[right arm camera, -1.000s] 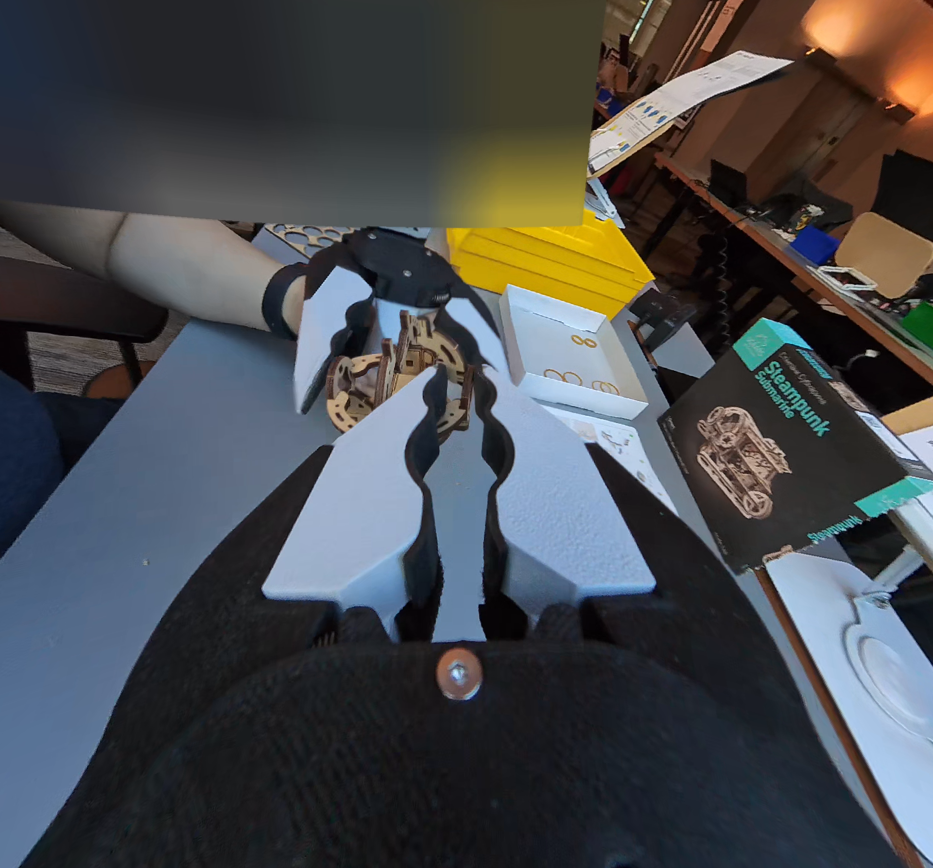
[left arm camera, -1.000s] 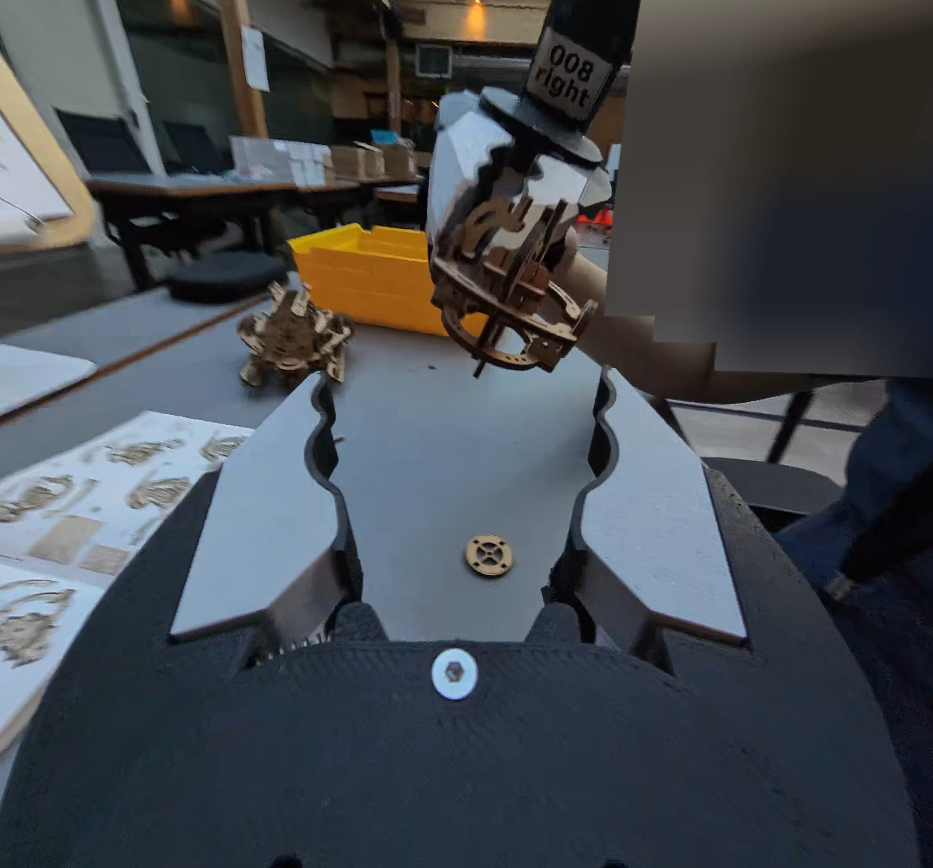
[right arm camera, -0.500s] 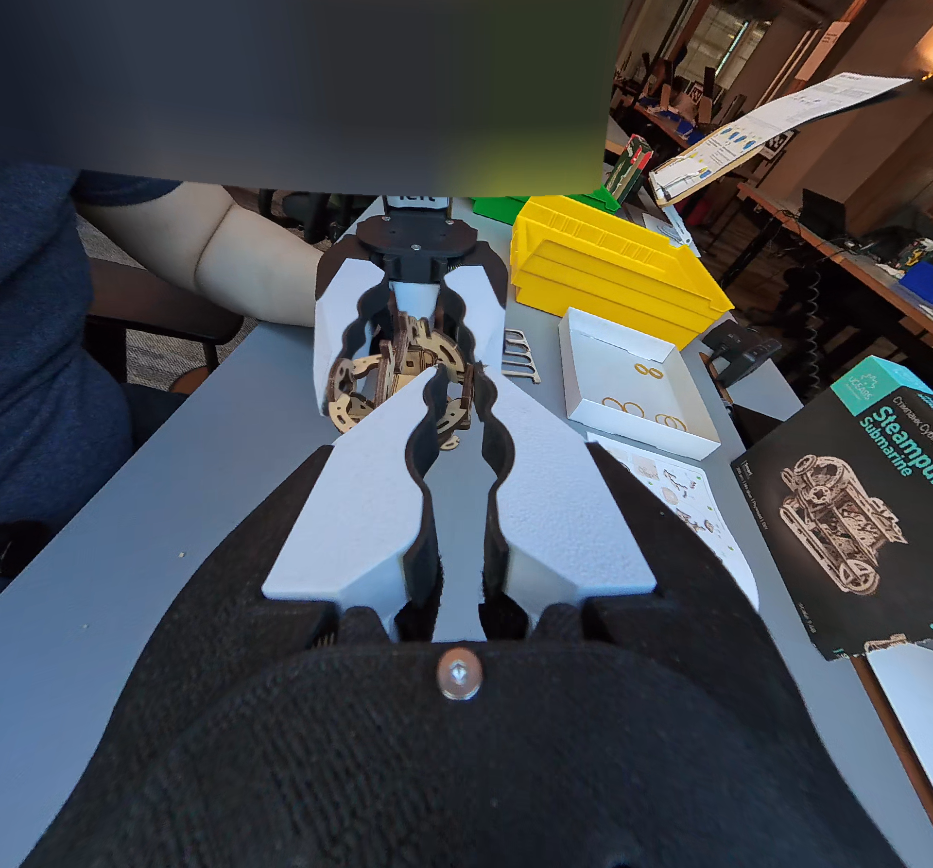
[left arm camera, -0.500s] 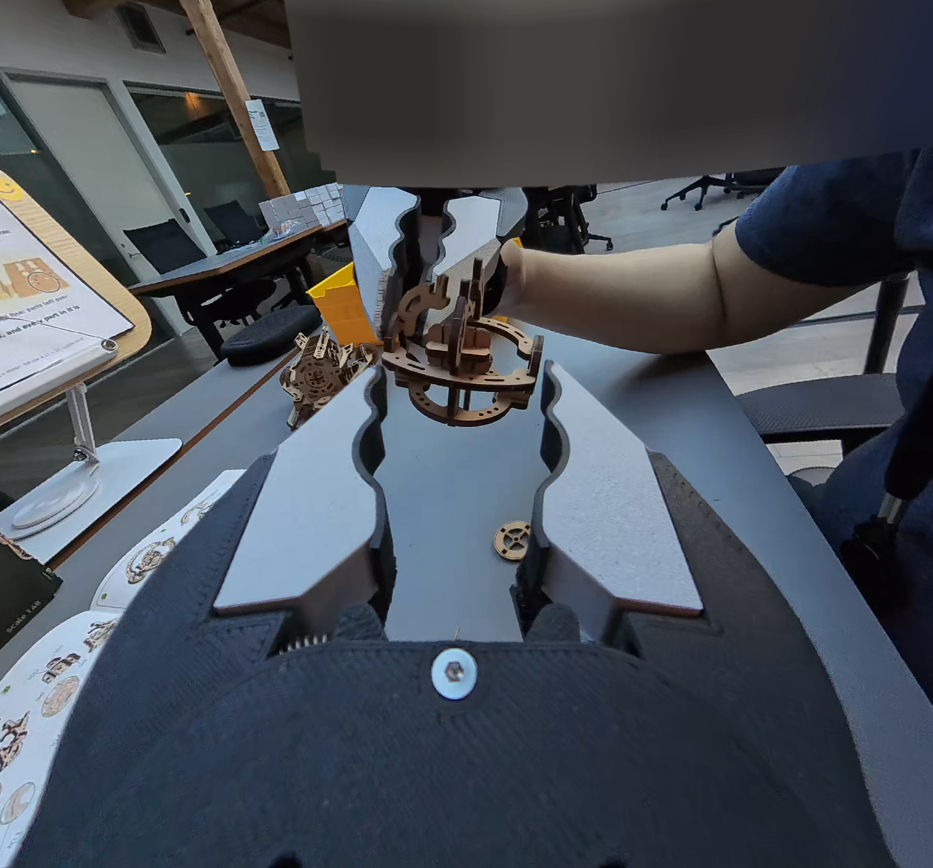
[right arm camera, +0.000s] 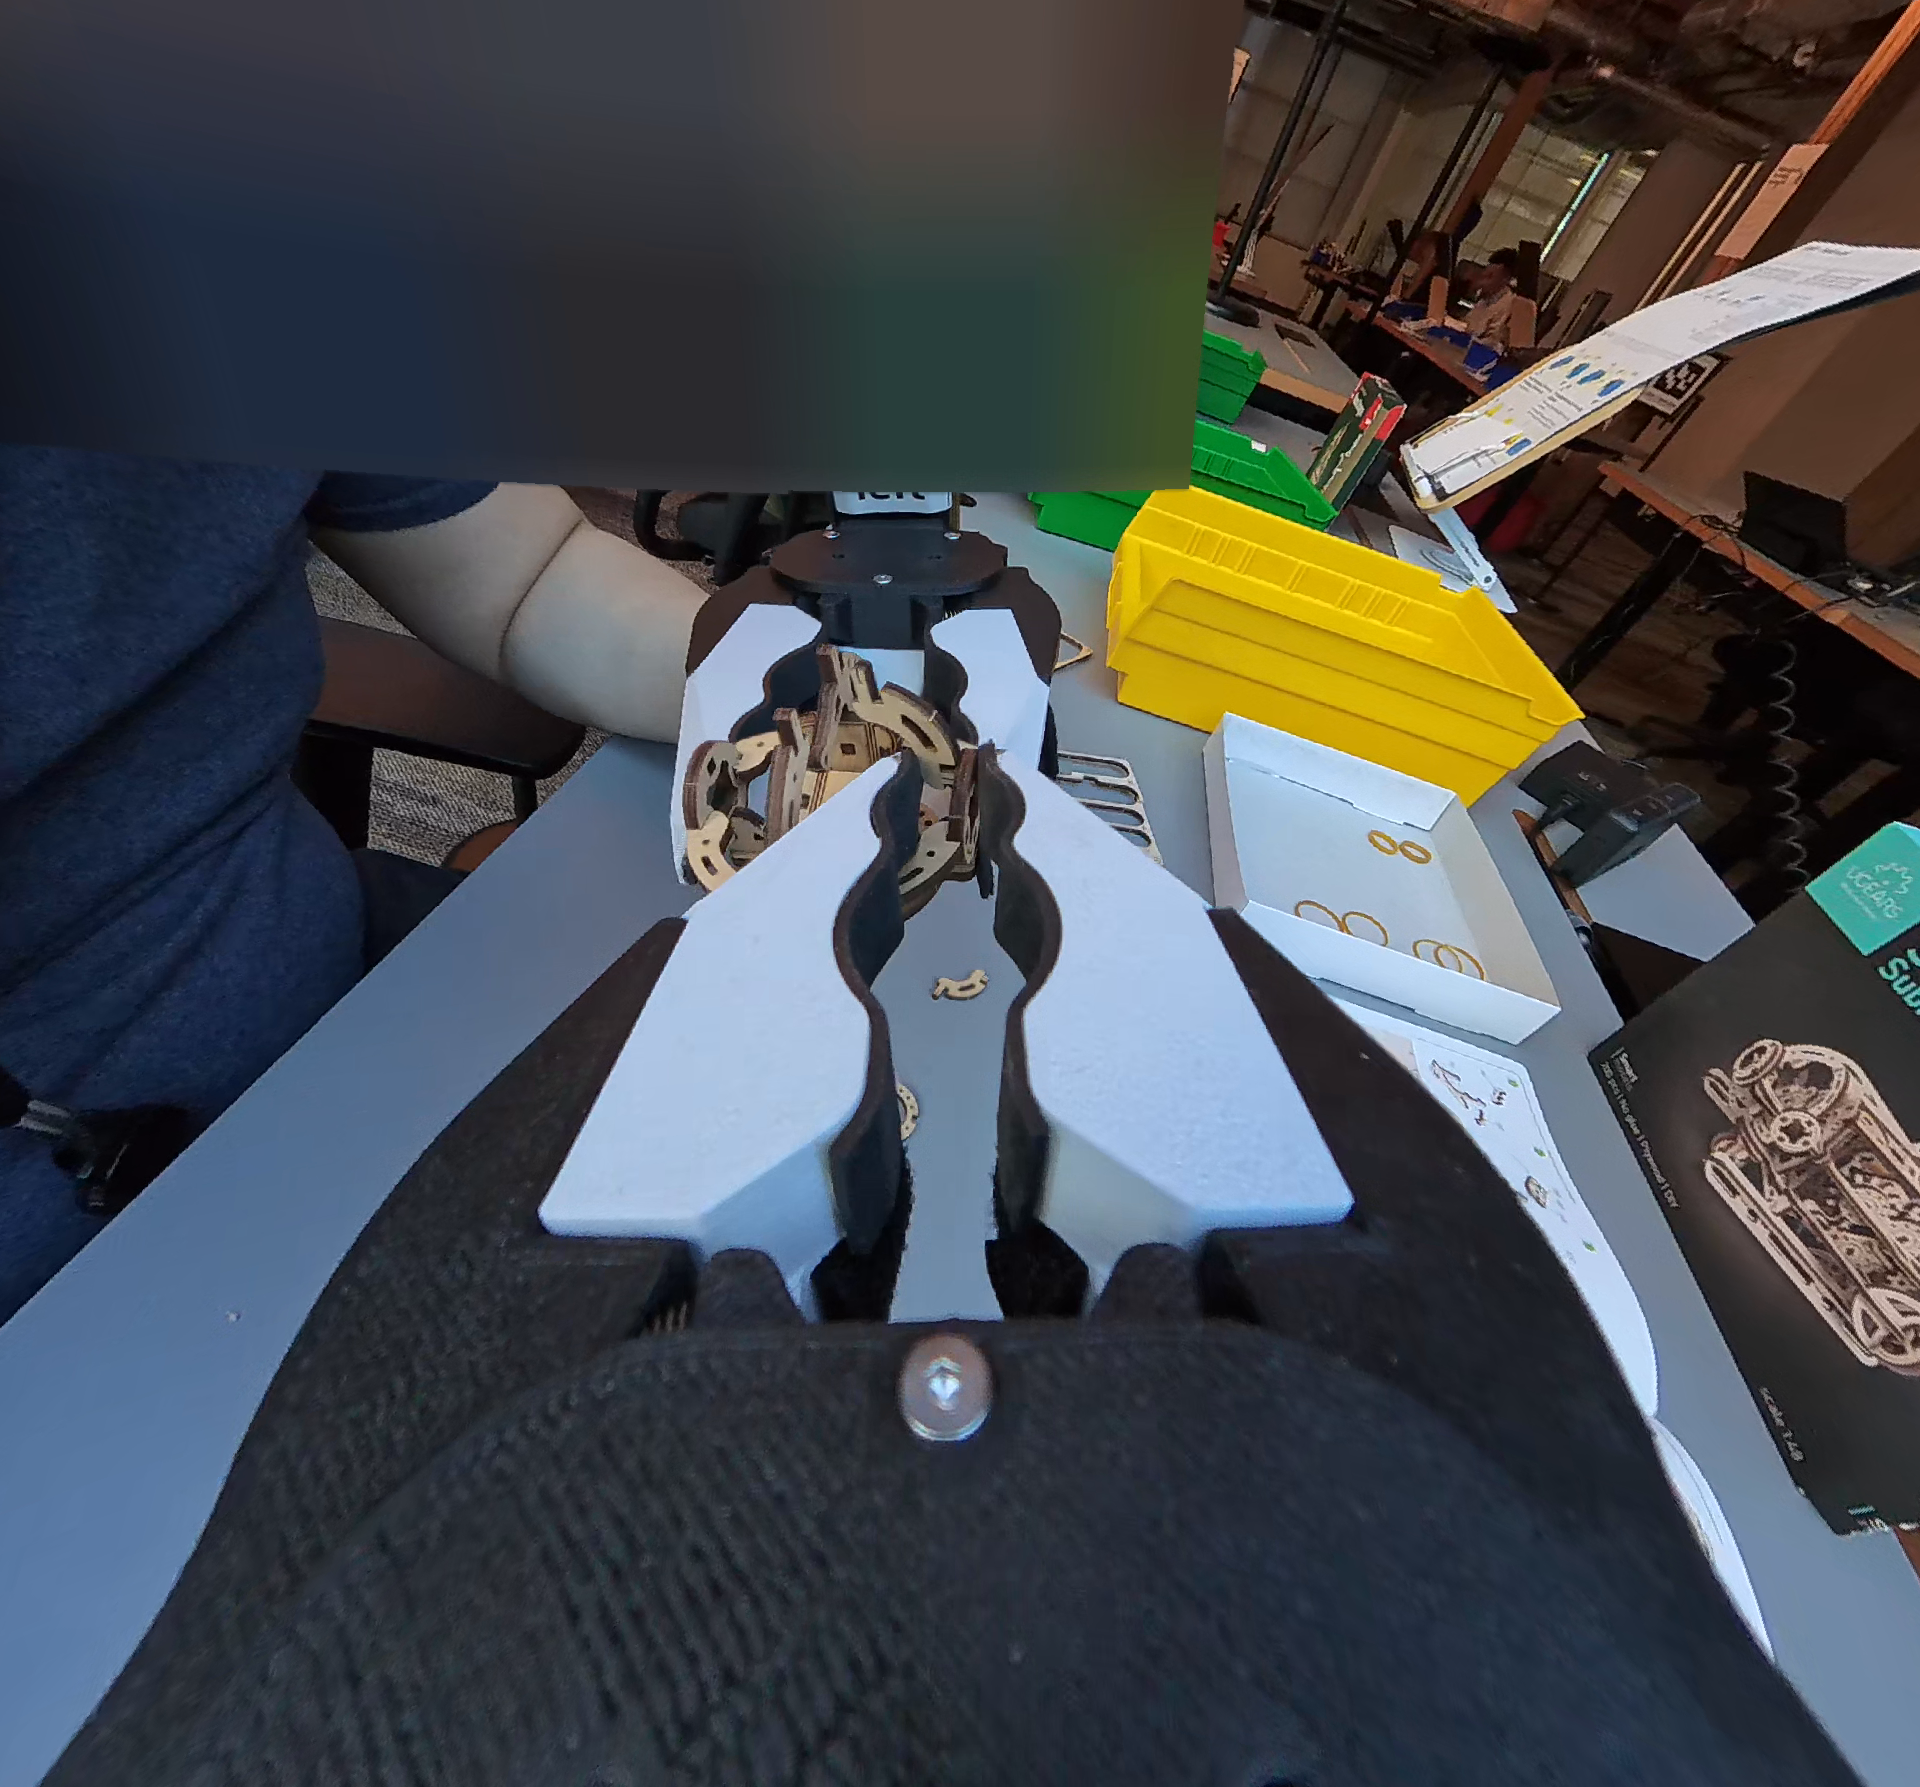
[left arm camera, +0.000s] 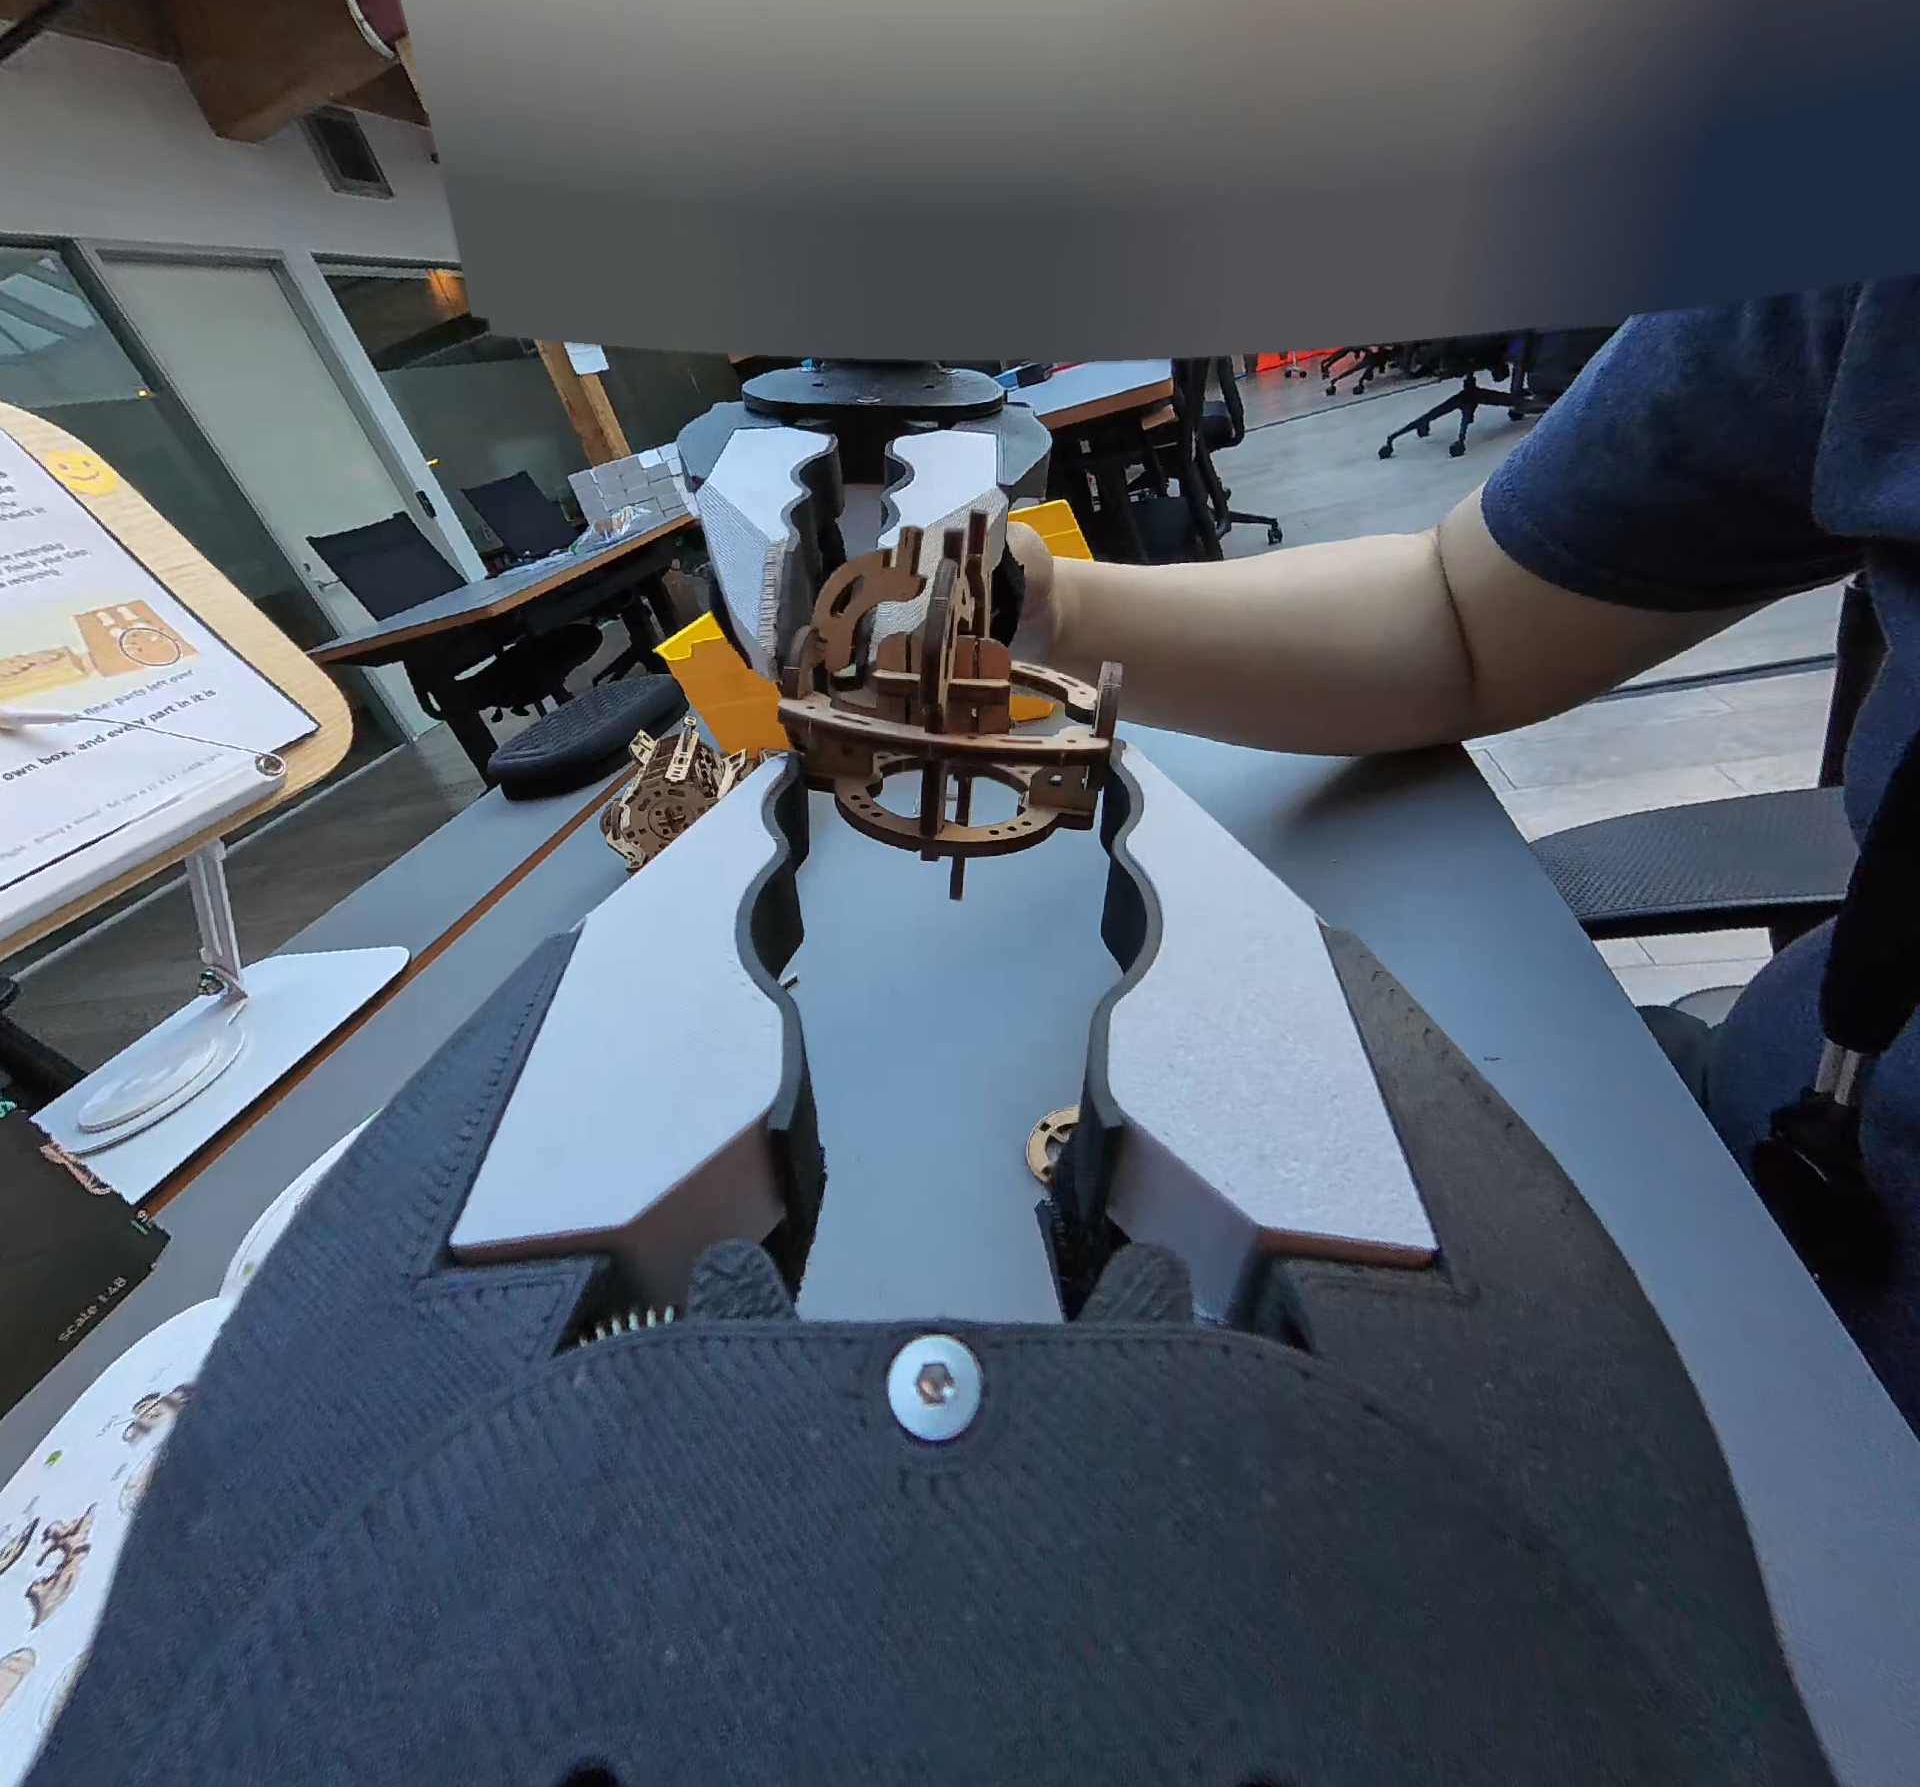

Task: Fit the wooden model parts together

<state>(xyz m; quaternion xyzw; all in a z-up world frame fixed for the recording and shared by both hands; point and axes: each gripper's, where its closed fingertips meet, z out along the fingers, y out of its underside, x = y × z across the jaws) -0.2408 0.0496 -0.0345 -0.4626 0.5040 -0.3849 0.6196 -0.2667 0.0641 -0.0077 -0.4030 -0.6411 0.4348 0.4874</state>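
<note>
A wooden ring assembly (left arm camera: 940, 750) with upright curved pieces hangs above the grey table (left arm camera: 935, 1062). My right gripper (right arm camera: 940, 781) is shut on one of its upright pieces; in the left wrist view it faces me from behind the assembly (left arm camera: 868, 584). My left gripper (left arm camera: 951, 781) is open. Its fingertips (left arm camera: 774, 802) stand on either side of the ring, very close to its rim; I cannot tell whether they touch. The assembly also shows in the right wrist view (right arm camera: 821, 771), between the left gripper's white fingers (right arm camera: 727, 688).
On the table lie a small wooden disc (left arm camera: 1047, 1140), a small curved piece (right arm camera: 958, 986) and a second wooden sub-assembly (left arm camera: 665, 792). To the right are a yellow bin (right arm camera: 1320, 657), a white tray (right arm camera: 1247, 802) with rings and a black box (right arm camera: 1787, 1166). Part sheets (left arm camera: 62, 1529) lie near the instruction stand (left arm camera: 135, 677). Left and right tips are no more than a few centimetres apart.
My left gripper narrowed its gap a second ago and has moved forward, so the ring now sits between its tips. The right gripper turned the assembly level and keeps its hold.
</note>
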